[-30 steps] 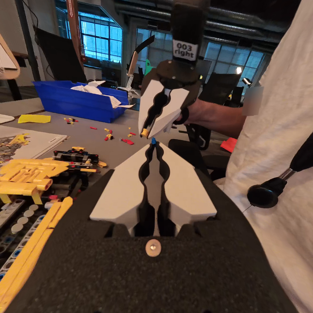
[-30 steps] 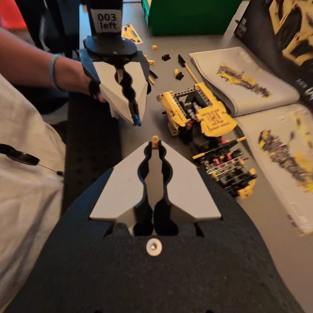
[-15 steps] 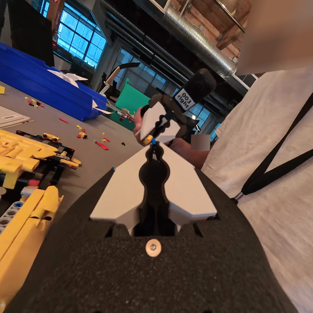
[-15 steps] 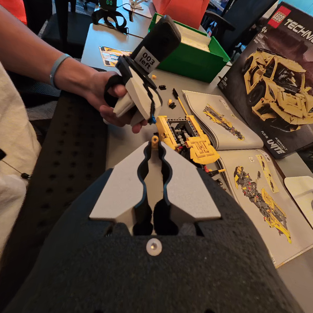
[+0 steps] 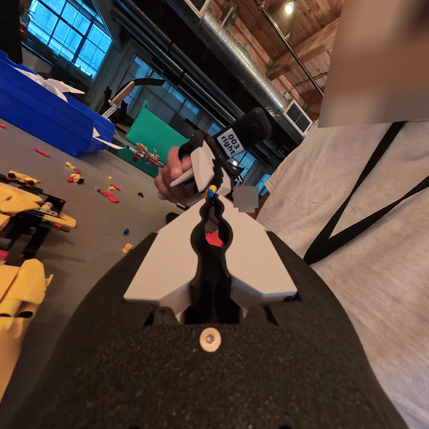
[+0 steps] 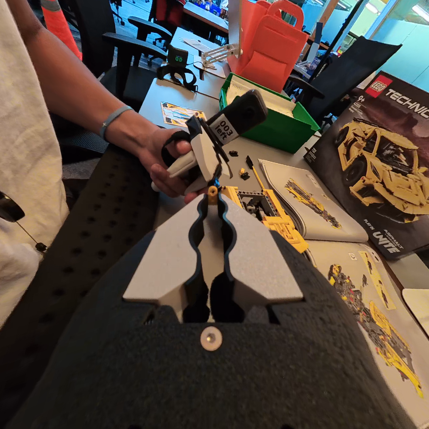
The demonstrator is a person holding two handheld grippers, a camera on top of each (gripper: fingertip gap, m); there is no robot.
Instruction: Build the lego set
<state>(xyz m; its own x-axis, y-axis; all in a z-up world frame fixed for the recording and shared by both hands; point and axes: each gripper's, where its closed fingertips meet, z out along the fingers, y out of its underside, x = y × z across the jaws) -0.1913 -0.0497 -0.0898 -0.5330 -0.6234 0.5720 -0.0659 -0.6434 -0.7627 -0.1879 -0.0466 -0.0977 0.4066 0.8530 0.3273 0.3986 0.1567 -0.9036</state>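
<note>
1. Left wrist view: left gripper [image 5: 210, 200] pinches blue pin [image 5: 210, 193], tip touching yellow connector [image 5: 212, 187].
2. Right gripper [image 6: 212, 197] clamps yellow connector [image 6: 212, 191], held above the table.
3. Judgement: tiny, rigid, slick parts; grip low, keep ends exposed.

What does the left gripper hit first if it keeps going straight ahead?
Most likely the yellow piece pinched in the right gripper: the left gripper holds a blue pin whose tip looks almost touching it, though depth is unclear.
</note>
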